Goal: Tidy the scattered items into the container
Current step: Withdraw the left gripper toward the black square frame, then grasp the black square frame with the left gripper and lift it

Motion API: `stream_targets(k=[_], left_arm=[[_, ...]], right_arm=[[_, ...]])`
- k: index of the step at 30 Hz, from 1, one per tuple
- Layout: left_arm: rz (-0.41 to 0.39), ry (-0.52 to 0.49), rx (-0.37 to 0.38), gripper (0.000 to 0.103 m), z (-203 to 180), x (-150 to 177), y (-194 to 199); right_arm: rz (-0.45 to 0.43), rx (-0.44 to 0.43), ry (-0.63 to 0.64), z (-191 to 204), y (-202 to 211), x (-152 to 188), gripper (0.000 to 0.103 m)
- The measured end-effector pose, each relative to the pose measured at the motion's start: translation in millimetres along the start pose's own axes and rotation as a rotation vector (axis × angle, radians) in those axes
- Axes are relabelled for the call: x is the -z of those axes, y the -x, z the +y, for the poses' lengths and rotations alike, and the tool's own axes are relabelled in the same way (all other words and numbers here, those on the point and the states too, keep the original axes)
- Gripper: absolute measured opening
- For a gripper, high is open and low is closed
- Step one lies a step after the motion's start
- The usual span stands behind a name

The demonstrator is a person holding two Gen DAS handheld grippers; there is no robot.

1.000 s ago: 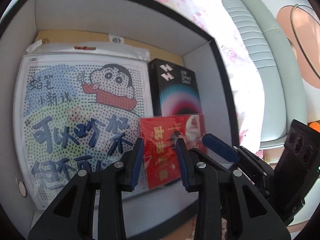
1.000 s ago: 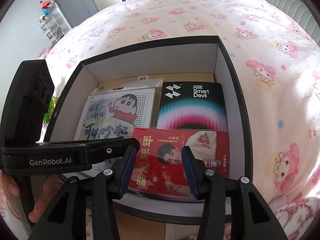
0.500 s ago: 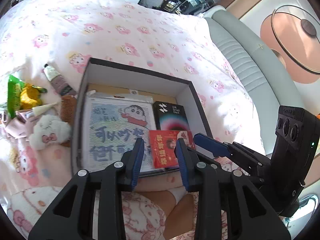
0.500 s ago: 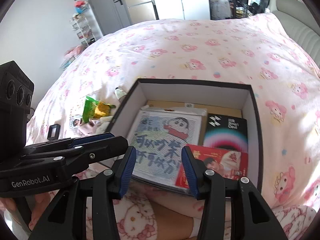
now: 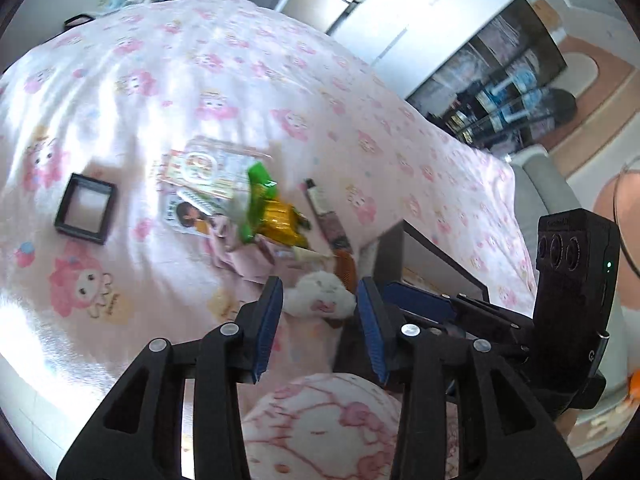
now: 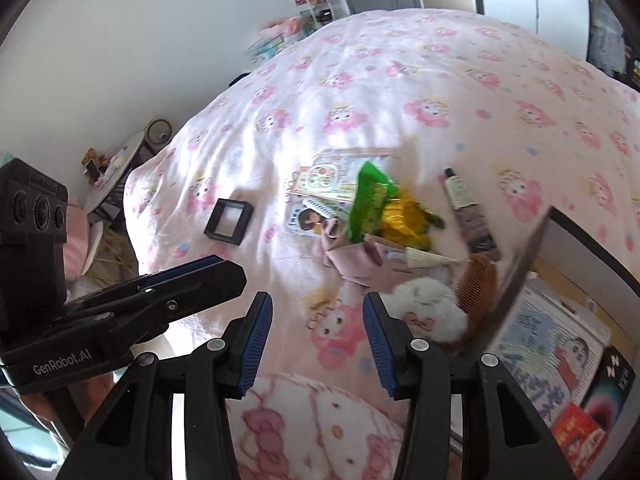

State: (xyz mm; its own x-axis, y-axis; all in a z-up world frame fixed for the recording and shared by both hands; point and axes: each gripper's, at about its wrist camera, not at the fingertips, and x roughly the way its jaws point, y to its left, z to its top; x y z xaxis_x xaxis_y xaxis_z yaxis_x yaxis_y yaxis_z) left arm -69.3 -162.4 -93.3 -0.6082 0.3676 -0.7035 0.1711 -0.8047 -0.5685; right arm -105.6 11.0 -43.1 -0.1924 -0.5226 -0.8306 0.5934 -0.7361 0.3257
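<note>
My left gripper [image 5: 320, 326] hovers over the pink bedspread, its jaws opening and gripping nothing. A white plush [image 5: 320, 300] shows just beyond its tips. My right gripper [image 6: 318, 340] stands open and empty above the bedspread, left of the plush [image 6: 428, 308]. The scattered pile holds a green and yellow snack bag [image 6: 380, 208], a tube [image 6: 466, 208], a brown comb [image 6: 480, 280], cards [image 6: 332, 176] and a black square frame [image 6: 228, 222]. The black box [image 6: 560, 220] at the right contains a cartoon sheet [image 6: 552, 344], a black pack [image 6: 608, 384] and a red card [image 6: 576, 436].
A pink pouch [image 6: 360, 260] lies under the snack bag. The person's knee in pink patterned fabric [image 5: 324, 424] rises below both grippers. A small side table [image 6: 120, 160] stands off the bed's left edge. Shelves and a cabinet [image 5: 500, 92] line the far wall.
Both grippers pulled up and out of the box and swung left over the scattered pile. The red card stays in the box. The left jaws stand wider than before.
</note>
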Motion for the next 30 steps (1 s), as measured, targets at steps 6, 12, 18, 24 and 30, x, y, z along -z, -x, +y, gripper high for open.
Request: stream_targets(k=[6,12,18,24,30], left_arm=[[-0.038,0.188,-0.24,0.038,112.2,-23.7,-20.2],[-0.071,0.277,-0.363,0.038,185.4,-51.8,-30.6],[-0.032,0.363,-0.302,0.031,225.2,-53.9,-56.4],[0.046,0.314,-0.21,0.025,206.8,-38.0,-63.8],[0.007,0.306,-0.251,0.026,208.0,-34.0,-58.9]], right_arm=[[0.097,-0.149,-0.027,43.2,-60.1,-48.3,0.043],[0.2,-0.133,-0.016,61.7,-125.7,-72.9,0.043],[0.31,-0.161,-0.126,44.4,-182.9,-83.7,0.043],[0.302,-0.143,-0.259,40.6,-226.0,-79.2,0.043],[0.275,-0.039,-0.173,41.2,-241.4,-69.7,0.043]])
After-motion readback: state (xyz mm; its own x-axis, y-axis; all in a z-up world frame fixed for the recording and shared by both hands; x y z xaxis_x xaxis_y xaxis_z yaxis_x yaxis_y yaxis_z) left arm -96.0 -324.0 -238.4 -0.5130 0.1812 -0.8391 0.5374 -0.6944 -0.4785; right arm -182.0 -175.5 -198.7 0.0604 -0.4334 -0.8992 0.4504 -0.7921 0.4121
